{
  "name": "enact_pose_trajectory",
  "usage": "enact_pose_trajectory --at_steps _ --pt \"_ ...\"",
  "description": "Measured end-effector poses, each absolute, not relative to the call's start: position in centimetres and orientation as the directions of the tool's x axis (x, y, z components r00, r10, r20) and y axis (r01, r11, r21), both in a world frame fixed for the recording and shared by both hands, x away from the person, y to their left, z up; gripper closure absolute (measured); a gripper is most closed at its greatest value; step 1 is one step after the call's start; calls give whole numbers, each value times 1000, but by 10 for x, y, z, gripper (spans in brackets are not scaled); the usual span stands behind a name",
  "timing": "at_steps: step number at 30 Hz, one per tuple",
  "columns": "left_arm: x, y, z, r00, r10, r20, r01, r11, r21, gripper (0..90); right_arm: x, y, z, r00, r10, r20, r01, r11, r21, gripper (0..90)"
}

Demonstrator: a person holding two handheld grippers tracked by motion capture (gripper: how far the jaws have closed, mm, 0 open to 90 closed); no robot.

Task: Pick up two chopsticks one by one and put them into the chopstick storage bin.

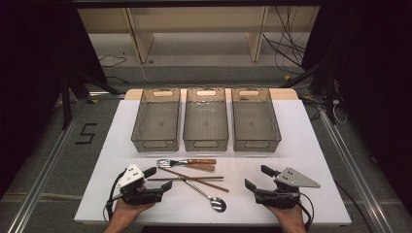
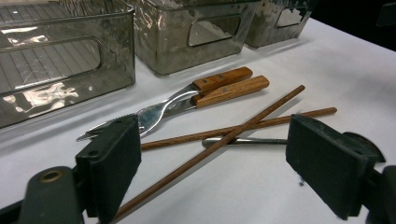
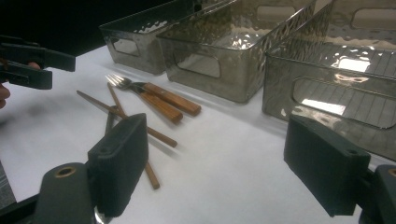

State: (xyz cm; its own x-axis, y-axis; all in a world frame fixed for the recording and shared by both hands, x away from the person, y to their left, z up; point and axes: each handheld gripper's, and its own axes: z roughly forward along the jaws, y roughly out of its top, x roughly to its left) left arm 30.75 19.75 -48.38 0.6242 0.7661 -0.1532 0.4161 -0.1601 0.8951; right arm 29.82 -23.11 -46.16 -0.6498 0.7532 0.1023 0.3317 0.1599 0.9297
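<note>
Both the left gripper [image 1: 158, 178] and right gripper [image 1: 258, 177] are held wide, empty, near the table's [image 1: 311, 145] front edge, cutlery [image 1: 194, 174] between.

One sign can be read: a large black number "5" [image 1: 86, 133], made of dark tape strips on the grey floor [image 1: 53, 160], to the left of the white-covered bench [image 1: 301, 160]. No other text, label or brand is readable.

Black left gripper [image 1: 158, 178], right gripper [image 1: 259, 176]; grey triangular plates, black cables.
</note>
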Motion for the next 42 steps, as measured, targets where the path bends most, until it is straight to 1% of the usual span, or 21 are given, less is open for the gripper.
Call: enact_pose_trajectory --at_steps 7,12,16,23,26,33,35,36,39,42 --pt "311 194 -474 636 763 -113 422 -222 879 179 299 -231 -461 -653 750 104 334 161 929 229" --pt "318 190 -461 660 748 -69 426 -297 855 180 300 -231 -462 -656 748 102 334 166 928 230" --pt "327 184 -449 689 724 -29 431 -377 820 182 300 -231 -461 -658 745 107 336 165 927 230" --pt "346 173 -432 748 663 -10 445 -491 748 197 301 -230 -461 -662 741 112 343 167 924 234" --pt "353 167 -427 769 640 11 451 -555 699 208 301 -230 -462 -664 739 112 344 169 924 236" --pt "361 151 -431 808 588 32 457 -660 596 279 302 -229 -463 -673 730 120 355 176 918 239" --pt "364 148 -435 813 581 35 462 -680 569 316 302 -229 -463 -674 729 121 357 178 917 240" --pt "364 146 -437 822 567 52 453 -707 543 345 302 -229 -463 -675 728 123 359 179 916 241" --pt "365 143 -442 833 550 55 450 -733 510 387 302 -228 -464 -677 726 124 361 180 915 242" --pt "365 140 -447 847 526 77 433 -768 472 432 303 -227 -464 -679 724 125 363 182 914 243"
